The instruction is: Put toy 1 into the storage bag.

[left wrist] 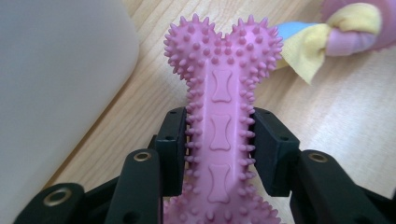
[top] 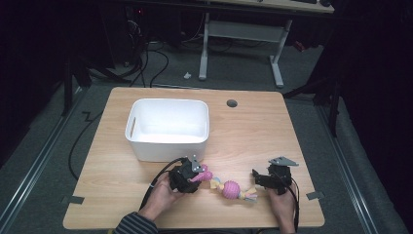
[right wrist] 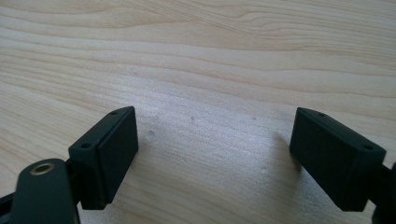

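step in hand: left claw (left wrist: 219,135) is clamped on the shaft of the pink spiky bone (left wrist: 223,107), looks like a pick-up headed for the white bin (top: 168,127)
where it is: bone sits near the front edge of the surface (top: 253,122), just in front of the bin's front wall, left of the rope toy (top: 233,189)
grip tip: pads bite the narrow middle between the two knobby ends, which I'd say is the right spot, the flared ends should stop it sliding out
lift tip: I'd go straight up first so the bone's far end clears the rope toy's cloth tail just beside it, then over the bin's rim
right claw (right wrist: 212,154): wide apart, nothing between the jaws, parked over bare wood near the front right corner
bone feel: rubbery-looking, covered in little nubs, small bone shapes pressed along the shaft, probably squishes a bit
rope toy: braided cloth in yellow, blue and pink with a pink ball in the middle
bin: smooth white plastic, rounded corners, slot handle, empty
surface: pale wood grain, matte
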`<action>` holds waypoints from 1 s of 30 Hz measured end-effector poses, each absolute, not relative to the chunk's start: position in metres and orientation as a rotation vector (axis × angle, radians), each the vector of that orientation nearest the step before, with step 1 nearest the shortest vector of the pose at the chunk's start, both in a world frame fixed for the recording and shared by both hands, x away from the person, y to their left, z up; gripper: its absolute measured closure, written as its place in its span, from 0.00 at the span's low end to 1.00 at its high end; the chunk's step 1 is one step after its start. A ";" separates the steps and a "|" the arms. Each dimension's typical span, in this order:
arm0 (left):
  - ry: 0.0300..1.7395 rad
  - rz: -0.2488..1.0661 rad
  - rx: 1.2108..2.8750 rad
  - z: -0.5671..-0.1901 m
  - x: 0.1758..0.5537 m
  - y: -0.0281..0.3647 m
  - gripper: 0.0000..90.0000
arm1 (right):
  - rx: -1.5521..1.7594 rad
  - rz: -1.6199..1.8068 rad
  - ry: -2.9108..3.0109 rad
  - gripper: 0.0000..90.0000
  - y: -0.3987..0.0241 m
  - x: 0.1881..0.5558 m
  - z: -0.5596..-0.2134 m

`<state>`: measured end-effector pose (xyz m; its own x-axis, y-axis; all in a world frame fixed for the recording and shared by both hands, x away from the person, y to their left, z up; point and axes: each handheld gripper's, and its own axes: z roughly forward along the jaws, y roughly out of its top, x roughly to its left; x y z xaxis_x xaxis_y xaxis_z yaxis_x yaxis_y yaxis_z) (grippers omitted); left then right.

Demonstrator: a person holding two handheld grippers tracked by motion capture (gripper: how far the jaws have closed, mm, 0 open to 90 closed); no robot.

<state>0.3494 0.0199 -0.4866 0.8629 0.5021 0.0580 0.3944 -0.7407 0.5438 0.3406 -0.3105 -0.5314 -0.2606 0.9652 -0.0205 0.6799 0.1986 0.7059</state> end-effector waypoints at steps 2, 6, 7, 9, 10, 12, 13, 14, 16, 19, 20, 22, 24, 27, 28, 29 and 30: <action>0.649 0.273 2.507 -0.485 0.348 0.021 0.65 | 1.530 0.815 2.015 0.17 -0.310 0.341 -0.531; 0.647 0.279 2.497 -0.478 0.345 0.026 0.65 | 1.530 0.815 2.015 0.17 -0.310 0.340 -0.531; 0.651 0.277 2.489 -0.478 0.344 0.027 0.65 | 1.530 0.815 2.015 0.17 -0.310 0.340 -0.531; 0.659 0.275 2.479 -0.474 0.343 0.032 0.65 | 1.531 0.815 2.014 0.17 -0.310 0.340 -0.531; 0.680 0.281 2.462 -0.470 0.341 0.036 0.65 | 1.531 0.815 2.014 0.17 -0.310 0.340 -0.531; 0.689 0.271 2.456 -0.468 0.341 0.038 0.65 | 1.531 0.815 2.015 0.17 -0.310 0.340 -0.531; 0.704 0.255 2.439 -0.462 0.340 0.044 0.65 | 1.531 0.815 2.014 0.17 -0.310 0.340 -0.531; 0.704 0.255 2.439 -0.462 0.340 0.044 0.65 | 1.531 0.815 2.014 0.17 -0.310 0.340 -0.531; 0.713 0.268 2.424 -0.455 0.338 0.049 0.65 | 1.531 0.815 2.014 0.17 -0.310 0.340 -0.531; 0.724 0.280 2.399 -0.447 0.335 0.058 0.65 | 1.531 0.815 2.015 0.17 -0.310 0.340 -0.531; 0.735 0.293 2.384 -0.443 0.333 0.063 0.65 | 1.531 0.815 2.015 0.17 -0.310 0.340 -0.531; 0.746 0.294 2.375 -0.439 0.333 0.068 0.65 | 1.531 0.815 2.015 0.17 -0.310 0.340 -0.531; 0.760 0.306 2.364 -0.437 0.332 0.073 0.65 | 1.531 0.815 2.014 0.17 -0.310 0.340 -0.531; 0.770 0.322 2.356 -0.433 0.330 0.078 0.65 | 1.531 0.815 2.014 0.17 -0.310 0.340 -0.531; 0.772 0.327 2.354 -0.432 0.329 0.080 0.65 | 1.532 0.815 2.014 0.17 -0.310 0.340 -0.531; 0.772 0.327 2.354 -0.432 0.329 0.080 0.65 | 1.532 0.815 2.014 0.17 -0.310 0.340 -0.531; 0.778 0.335 2.348 -0.429 0.328 0.084 0.65 | 1.531 0.815 2.014 0.17 -0.310 0.340 -0.531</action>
